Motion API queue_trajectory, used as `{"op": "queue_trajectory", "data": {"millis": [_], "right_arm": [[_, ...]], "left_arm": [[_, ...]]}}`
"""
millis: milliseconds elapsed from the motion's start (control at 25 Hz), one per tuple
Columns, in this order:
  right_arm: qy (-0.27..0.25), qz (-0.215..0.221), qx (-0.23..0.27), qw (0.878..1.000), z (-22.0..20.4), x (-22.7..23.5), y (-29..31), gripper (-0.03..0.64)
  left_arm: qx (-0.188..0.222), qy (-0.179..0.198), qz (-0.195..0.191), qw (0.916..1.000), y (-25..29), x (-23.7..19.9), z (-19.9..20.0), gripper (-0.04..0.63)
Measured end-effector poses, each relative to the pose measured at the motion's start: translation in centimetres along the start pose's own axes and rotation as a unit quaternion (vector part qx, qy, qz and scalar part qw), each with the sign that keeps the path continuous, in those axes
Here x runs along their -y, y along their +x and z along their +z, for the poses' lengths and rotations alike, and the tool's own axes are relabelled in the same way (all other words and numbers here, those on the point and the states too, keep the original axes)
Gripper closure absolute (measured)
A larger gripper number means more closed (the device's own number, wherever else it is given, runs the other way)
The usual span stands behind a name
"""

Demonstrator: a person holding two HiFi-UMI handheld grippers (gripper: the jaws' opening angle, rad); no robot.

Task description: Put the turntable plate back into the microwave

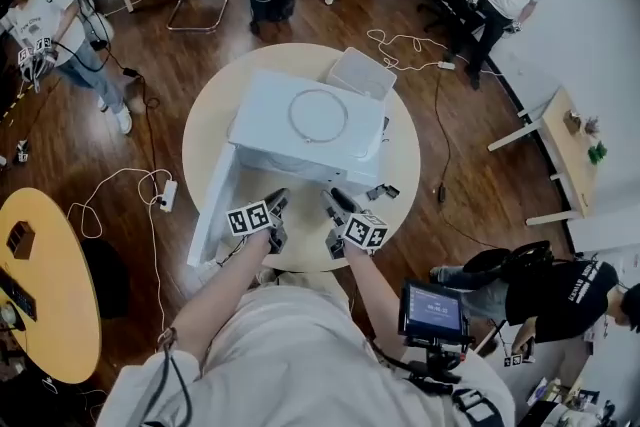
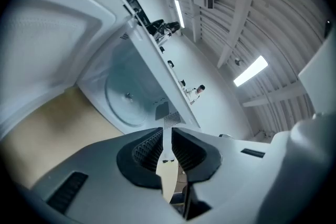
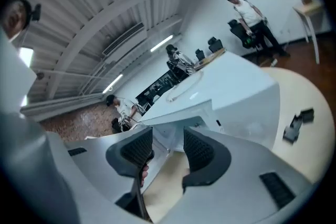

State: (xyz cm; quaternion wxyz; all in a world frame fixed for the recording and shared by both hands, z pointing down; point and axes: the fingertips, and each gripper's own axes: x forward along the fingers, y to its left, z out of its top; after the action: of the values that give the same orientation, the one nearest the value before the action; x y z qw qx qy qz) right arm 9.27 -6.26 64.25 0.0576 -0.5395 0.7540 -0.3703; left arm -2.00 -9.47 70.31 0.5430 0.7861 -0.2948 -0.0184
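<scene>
- The left gripper [image 2: 167,129] sits just in front of the microwave's mouth. Its jaws stand only a narrow slit apart and grip nothing; beige tabletop shows through the slit.
- The right gripper [image 3: 168,136], close beside it, is released. Its jaws are well apart and empty, and they point at the same opening.
- The round clear glass turntable plate [image 2: 127,94] lies flat on the floor inside the boxy white microwave [image 1: 262,110].
- The microwave's white door [image 1: 212,210] is swung open on the left gripper's outer side and reaches towards the table edge.
- A thin pale ring [image 1: 318,115] lies on top of the microwave.
- A clear plastic tub [image 1: 360,73] stands just behind the microwave; what it contains cannot be made out.
- Small black parts [image 1: 382,191] lie on the round beige table [image 1: 400,150], to the right of the right gripper.
- A white power strip [image 1: 167,195] lies on the dark wooden floor beside the table.
</scene>
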Motion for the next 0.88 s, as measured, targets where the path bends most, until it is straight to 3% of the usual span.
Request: {"op": "queue_trajectory", "data": {"millis": [120, 240, 480, 680, 880], "right_arm": [[-0.093, -0.01, 0.003, 0.996, 2.0, -1.6, -1.5, 0.448], [-0.142, -0.018, 0.019, 0.989, 4.2, -2.7, -2.8, 0.448], [-0.194, -0.031, 0.053, 0.979, 7.7, -4.1, -5.4, 0.448], [-0.209, -0.032, 0.051, 0.976, 8.2, -4.3, -7.1, 0.448], [-0.219, -0.028, 0.059, 0.974, 9.4, -3.7, -8.8, 0.448]], "left_arm": [[0.0, 0.049, -0.008, 0.9988, -0.6, 2.0, 0.2, 0.558], [-0.003, 0.099, -0.02, 0.9948, -1.1, 4.6, 0.5, 0.558], [-0.01, 0.189, -0.056, 0.9804, -1.2, 10.5, 0.5, 0.558], [-0.013, 0.246, -0.085, 0.9653, -1.4, 15.1, -0.4, 0.558], [-0.011, 0.306, -0.105, 0.9462, -1.0, 19.2, -1.5, 0.558]]}}
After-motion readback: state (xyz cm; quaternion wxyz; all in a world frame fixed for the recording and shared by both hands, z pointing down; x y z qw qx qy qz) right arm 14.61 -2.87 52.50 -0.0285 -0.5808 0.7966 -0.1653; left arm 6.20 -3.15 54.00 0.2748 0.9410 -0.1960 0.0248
